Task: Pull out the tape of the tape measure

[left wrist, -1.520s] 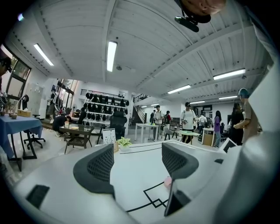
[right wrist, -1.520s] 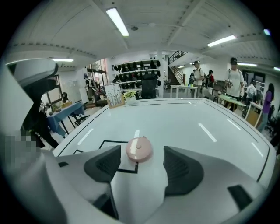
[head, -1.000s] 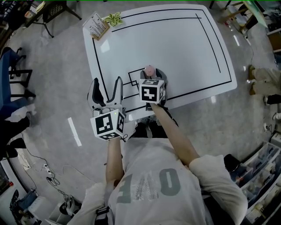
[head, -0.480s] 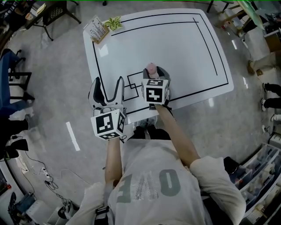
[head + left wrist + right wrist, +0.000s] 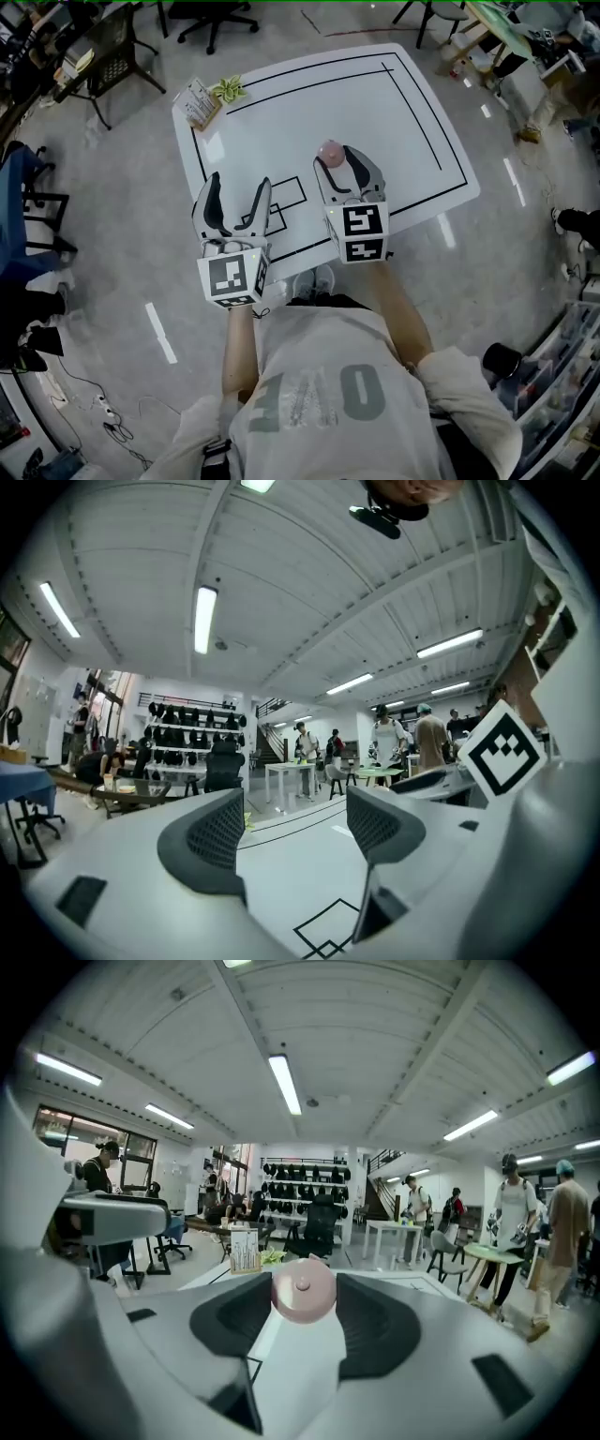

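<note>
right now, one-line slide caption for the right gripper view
Right tool clamped on a round pink tape measure, held over the white table.

Operator: light grey short-sleeved T-shirt (image 5: 323, 394), large darker grey block letters printed across it; sleeves end above the elbow.

Left claw (image 5: 239, 183): pale grey-white moulded shell, two curved fingers lined with dark grey pads (image 5: 216, 834). The pad faces carry a fine dotted mesh texture and the outer edges are rounded. A small dark rectangular inset sits on the shell, low left in the left gripper view.

Right claw (image 5: 339, 161): same pale shell, with the same dark curved pads (image 5: 380, 1330).

Marker cube on each: left cube (image 5: 232, 277), right cube (image 5: 359, 233). Both have white faces with black square-pattern markers.
</note>
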`<state>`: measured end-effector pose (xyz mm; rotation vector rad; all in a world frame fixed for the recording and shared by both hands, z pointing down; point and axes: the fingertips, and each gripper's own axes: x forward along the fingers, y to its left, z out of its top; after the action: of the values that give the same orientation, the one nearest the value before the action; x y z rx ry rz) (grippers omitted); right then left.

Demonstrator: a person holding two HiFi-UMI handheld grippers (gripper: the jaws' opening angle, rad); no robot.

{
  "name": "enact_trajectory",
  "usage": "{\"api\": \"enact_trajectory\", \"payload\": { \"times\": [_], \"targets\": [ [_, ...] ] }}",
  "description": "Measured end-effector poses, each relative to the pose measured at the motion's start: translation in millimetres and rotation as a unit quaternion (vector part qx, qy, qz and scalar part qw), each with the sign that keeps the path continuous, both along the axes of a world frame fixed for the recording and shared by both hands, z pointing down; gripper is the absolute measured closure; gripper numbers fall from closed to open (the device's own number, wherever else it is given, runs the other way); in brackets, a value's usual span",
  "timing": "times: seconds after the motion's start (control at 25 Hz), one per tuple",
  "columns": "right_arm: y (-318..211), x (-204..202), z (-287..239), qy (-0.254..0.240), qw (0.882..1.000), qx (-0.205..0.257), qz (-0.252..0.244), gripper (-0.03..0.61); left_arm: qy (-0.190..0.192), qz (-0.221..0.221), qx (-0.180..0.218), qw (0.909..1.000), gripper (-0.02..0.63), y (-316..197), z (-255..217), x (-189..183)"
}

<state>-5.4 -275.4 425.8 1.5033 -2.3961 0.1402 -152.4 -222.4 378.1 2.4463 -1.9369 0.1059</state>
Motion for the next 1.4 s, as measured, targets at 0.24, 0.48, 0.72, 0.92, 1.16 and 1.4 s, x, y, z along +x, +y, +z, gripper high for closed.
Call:
{"api": "enact_trajectory", "payload": {
  "times": [0.24,0.48,0.72,0.92,1.16,1.4],
  "targets": [
    [31.4,33.7,-46.3,-0.025,0.997,0.072,-0.006,0.35,-0.019,0.042,0.052,0.9976,0.293,1.6,-30.2,21.1],
    [53.4,53.3,-50.7,-0.038,0.996,0.081,0.002,0.35,-0.028,0.056,0.068,0.9958,0.293,4.7,-40.0,30.2],
    [58.5,54.1,-50.0,-0.03,0.996,0.081,-0.026,0.35,-0.034,0.066,0.075,0.9944,0.293,6.9,-45.5,36.5],
    [76.5,32.5,-55.9,0.01,0.986,0.075,-0.151,0.35,-0.131,0.202,0.104,0.9651,0.296,24.7,-49.5,78.2],
    [99.2,8.9,-62.5,0.102,0.949,0.094,-0.282,0.35,-0.181,0.305,0.096,0.93,0.409,49.9,-45.3,103.5],
    [127.9,-12.0,-61.2,0.146,0.903,0.087,-0.395,0.35,-0.212,0.35,0.071,0.9098,0.466,64.8,-36.3,113.6]
  ]
}}
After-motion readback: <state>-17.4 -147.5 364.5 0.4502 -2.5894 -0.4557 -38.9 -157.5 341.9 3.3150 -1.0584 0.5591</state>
